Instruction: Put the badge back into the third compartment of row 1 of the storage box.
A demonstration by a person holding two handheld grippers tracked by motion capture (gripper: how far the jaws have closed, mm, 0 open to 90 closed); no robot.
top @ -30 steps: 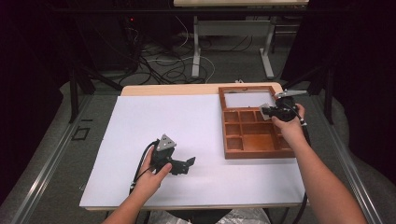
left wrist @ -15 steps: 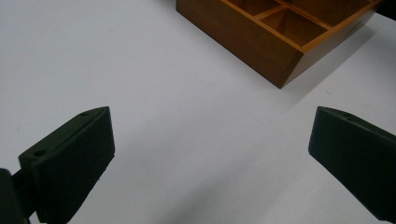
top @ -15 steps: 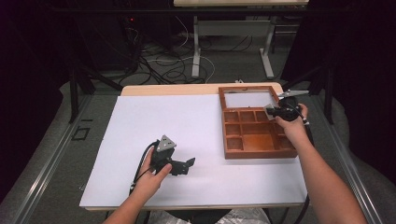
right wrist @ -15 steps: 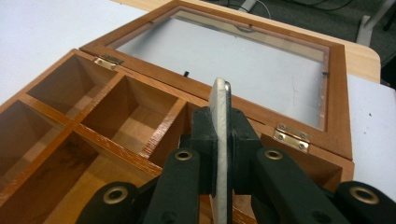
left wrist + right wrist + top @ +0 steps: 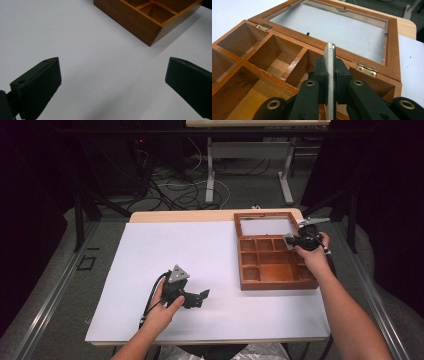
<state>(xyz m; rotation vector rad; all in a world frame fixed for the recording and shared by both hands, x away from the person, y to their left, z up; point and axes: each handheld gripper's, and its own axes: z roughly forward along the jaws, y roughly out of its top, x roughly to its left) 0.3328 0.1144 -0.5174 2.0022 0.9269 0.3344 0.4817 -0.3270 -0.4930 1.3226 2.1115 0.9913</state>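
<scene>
high view: the wooden box [image 5: 272,265] sits at the right of the white table [image 5: 150,250], its glass lid [image 5: 265,226] already folded flat behind it, so the opening step looks done. the compartments that show look bare. the right gripper [image 5: 295,240] hangs over the box's far right compartments; the left gripper [image 5: 200,296] rests on the table well apart from the box.

left gripper view: its jaws stand wide apart over bare white surface, gripping nothing, with a corner of the box ahead. this hand seems idle for now.

right gripper view: the jaws are clenched on a thin, flat, pale metal piece [image 5: 330,75], held edge-on and upright; what it is cannot be told. it hovers above the back row of compartments, near the hinges [image 5: 367,68], not yet set down. the placing looks to be what is left: lowering the piece into a compartment and letting go.
</scene>
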